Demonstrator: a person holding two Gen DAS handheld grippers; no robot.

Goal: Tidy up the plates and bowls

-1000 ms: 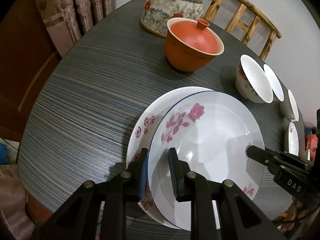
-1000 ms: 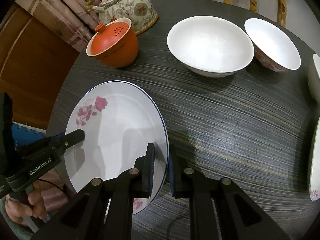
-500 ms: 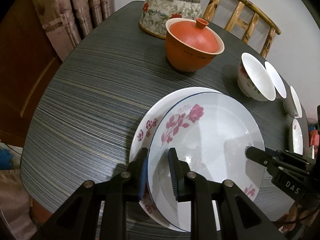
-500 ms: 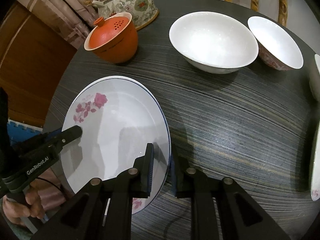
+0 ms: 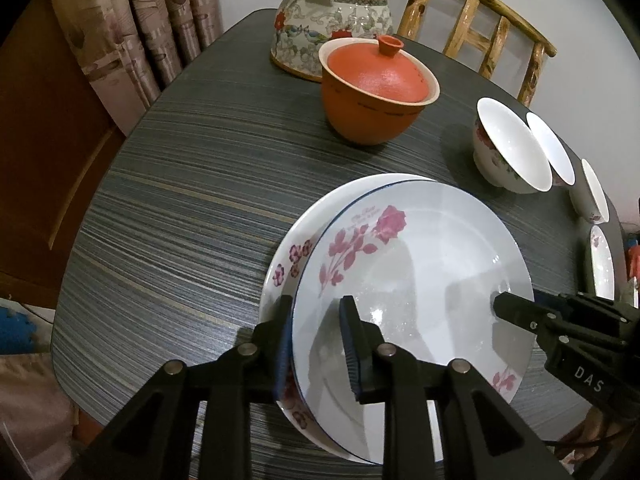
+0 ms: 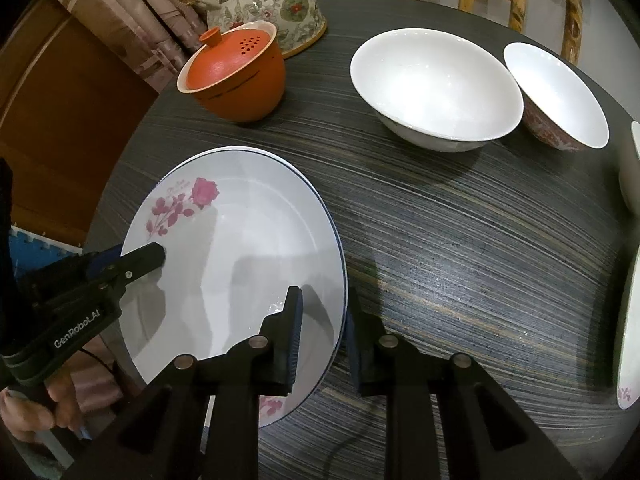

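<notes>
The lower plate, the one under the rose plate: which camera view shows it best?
The left wrist view. There the lower plate shows as a white crescent with small dark-red flowers, left of the rose plate stacked on it. In the right wrist view the rose plate covers it almost fully; only a thin rim line shows.

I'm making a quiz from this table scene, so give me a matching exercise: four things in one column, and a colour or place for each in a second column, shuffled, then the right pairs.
Things:
1. lidded cup
2. teapot
3. rose plate
4. plain bowl

Descriptions:
A. all white, to the right of the lidded cup in the right wrist view
B. orange, with a knob on its lid
C. rests on another plate, a gripper at each side of its rim
D. floral pattern, woven handle, at the far edge of the table

Pairs: 1-B, 2-D, 3-C, 4-A
</notes>
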